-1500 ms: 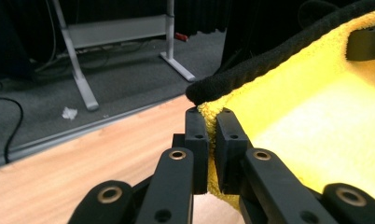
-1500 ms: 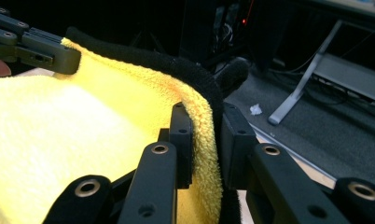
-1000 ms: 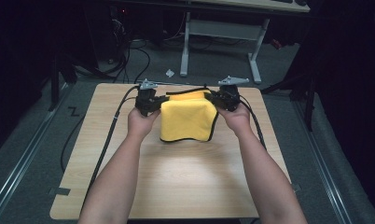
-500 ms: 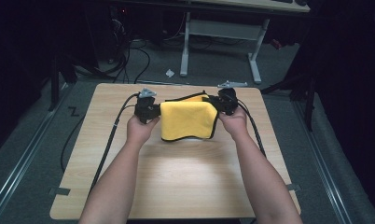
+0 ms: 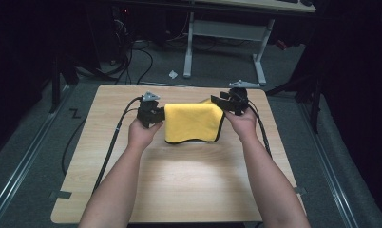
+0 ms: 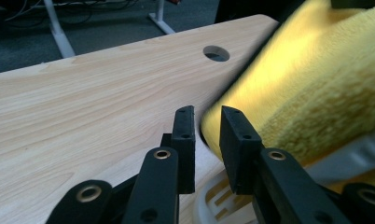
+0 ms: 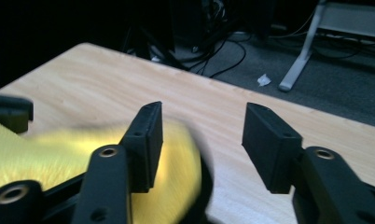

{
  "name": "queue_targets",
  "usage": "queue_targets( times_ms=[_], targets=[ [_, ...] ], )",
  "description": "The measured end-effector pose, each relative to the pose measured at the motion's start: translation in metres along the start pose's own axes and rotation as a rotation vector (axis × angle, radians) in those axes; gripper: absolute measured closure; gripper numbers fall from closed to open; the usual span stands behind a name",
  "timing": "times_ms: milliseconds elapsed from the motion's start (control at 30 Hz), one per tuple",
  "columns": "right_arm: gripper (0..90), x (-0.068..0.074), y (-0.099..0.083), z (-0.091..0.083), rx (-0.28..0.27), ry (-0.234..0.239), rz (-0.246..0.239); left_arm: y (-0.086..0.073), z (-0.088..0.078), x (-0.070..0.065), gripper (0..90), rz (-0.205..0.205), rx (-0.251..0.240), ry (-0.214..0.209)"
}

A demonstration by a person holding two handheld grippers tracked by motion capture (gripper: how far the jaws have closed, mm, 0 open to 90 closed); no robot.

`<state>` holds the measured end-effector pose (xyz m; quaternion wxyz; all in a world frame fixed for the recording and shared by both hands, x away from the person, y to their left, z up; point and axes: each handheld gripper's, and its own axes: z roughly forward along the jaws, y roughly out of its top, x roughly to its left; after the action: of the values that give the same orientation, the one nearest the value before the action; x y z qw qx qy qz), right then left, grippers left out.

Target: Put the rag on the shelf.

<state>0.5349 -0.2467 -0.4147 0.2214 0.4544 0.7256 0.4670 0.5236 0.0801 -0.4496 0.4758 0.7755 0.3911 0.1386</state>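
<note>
A yellow cloth with a dark edge lies humped at the middle of the wooden table, over something white. My left gripper sits at the cloth's left edge. Its jaws have just been opening and stand a narrow gap apart, with the blurred cloth just beyond and right of them, not pressed. My right gripper is at the cloth's far right corner. Its jaws have just been opening too and stand wide, with the blurred cloth below and left of them.
A round hole pierces the tabletop near its far edge. Black cables trail from both grippers over the table. Beyond the table are a white desk frame, floor cables and a scrap of paper.
Both grippers opened and let go of the cloth's upper corners. The cloth, earlier held taut between them, sagged onto the table. The left hand drew slightly toward the near side.
</note>
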Motion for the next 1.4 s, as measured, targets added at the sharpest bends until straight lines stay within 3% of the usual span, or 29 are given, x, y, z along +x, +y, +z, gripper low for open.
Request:
queue_targets(
  times_ms=[333,667,1200,1400],
  targets=[
    [46.8,-0.016,0.001,-0.013,-0.011,-0.051,0.02,-0.005,-0.007,0.011,66.2,-0.05,-0.027,0.045],
    [50.2,-0.019,-0.005,-0.016,-0.003,-0.08,-0.001,-0.008,-0.017,0.022,60.8,-0.083,-0.051,0.08],
    [46.6,-0.022,-0.016,-0.032,-0.013,-0.11,-0.008,-0.004,-0.049,0.025,55.0,-0.051,-0.082,0.133],
    [46.5,-0.019,-0.022,-0.041,-0.02,-0.119,-0.026,-0.012,-0.065,0.029,52.9,-0.057,-0.119,0.155]
  ],
)
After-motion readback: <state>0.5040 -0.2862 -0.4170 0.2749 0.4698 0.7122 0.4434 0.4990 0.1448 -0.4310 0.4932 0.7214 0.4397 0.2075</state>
